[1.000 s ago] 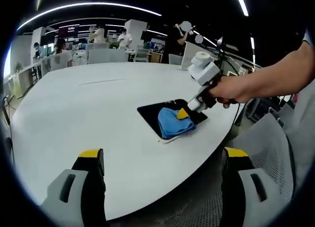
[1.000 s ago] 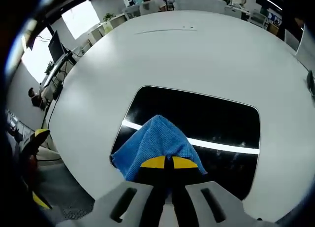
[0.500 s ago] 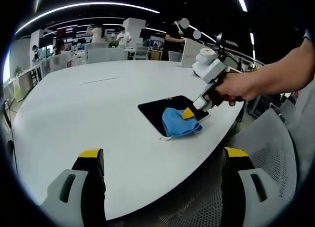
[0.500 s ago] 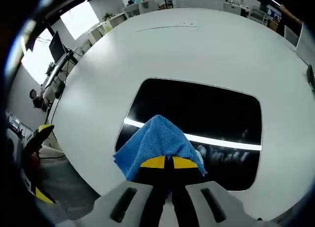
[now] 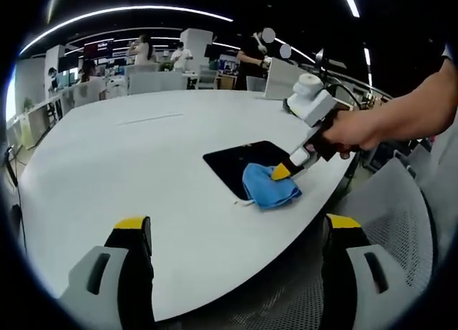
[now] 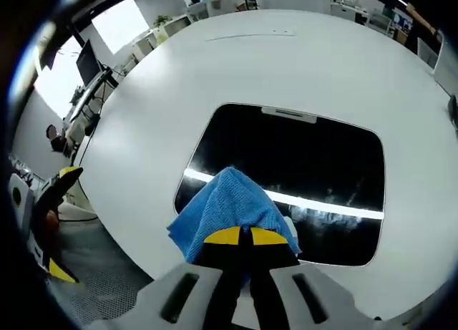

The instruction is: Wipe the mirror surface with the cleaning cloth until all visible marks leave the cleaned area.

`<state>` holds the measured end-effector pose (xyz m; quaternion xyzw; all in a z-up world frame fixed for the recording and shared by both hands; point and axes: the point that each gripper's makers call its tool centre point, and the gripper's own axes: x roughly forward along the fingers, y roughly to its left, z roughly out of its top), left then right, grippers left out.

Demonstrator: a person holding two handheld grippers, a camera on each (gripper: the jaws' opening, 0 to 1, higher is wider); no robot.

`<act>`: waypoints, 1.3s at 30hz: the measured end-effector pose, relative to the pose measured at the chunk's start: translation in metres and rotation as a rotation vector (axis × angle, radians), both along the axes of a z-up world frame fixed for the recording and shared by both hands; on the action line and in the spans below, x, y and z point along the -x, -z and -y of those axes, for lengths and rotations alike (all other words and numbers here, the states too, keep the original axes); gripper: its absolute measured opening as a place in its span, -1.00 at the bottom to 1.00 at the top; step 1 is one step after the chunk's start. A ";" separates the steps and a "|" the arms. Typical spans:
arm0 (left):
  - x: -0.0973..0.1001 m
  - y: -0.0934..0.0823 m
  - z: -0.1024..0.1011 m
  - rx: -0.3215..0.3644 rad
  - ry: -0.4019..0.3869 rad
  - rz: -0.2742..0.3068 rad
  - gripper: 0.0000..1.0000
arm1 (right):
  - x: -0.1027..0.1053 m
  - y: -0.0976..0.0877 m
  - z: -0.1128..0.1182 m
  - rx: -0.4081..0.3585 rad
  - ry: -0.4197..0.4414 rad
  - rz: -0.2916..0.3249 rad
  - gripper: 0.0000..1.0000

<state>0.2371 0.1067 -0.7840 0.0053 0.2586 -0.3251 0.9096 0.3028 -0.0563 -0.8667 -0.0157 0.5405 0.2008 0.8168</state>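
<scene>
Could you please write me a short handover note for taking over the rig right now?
Right gripper: jaws shut on the blue cleaning cloth, pressing it at the near edge of the mirror.
Left gripper: open, holding nothing, back over the white table edge.
Mirror lies flat near the table's edge.
Done: wiping is under way.
Left: smudges show on the glass right of the cloth; wipe them off.

Around my work: a big office room

I see a wide white round table (image 5: pixel 129 165), a grey mesh chair (image 5: pixel 401 222) near at my right, white chairs (image 5: pixel 154 79) along the table's far side, people (image 5: pixel 182 56) standing far off, and long ceiling light strips (image 5: pixel 129 11) overhead.
</scene>
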 end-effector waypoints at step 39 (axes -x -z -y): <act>0.001 -0.002 0.001 0.006 0.003 0.001 0.98 | -0.001 -0.002 0.039 -0.009 0.049 -0.031 -1.00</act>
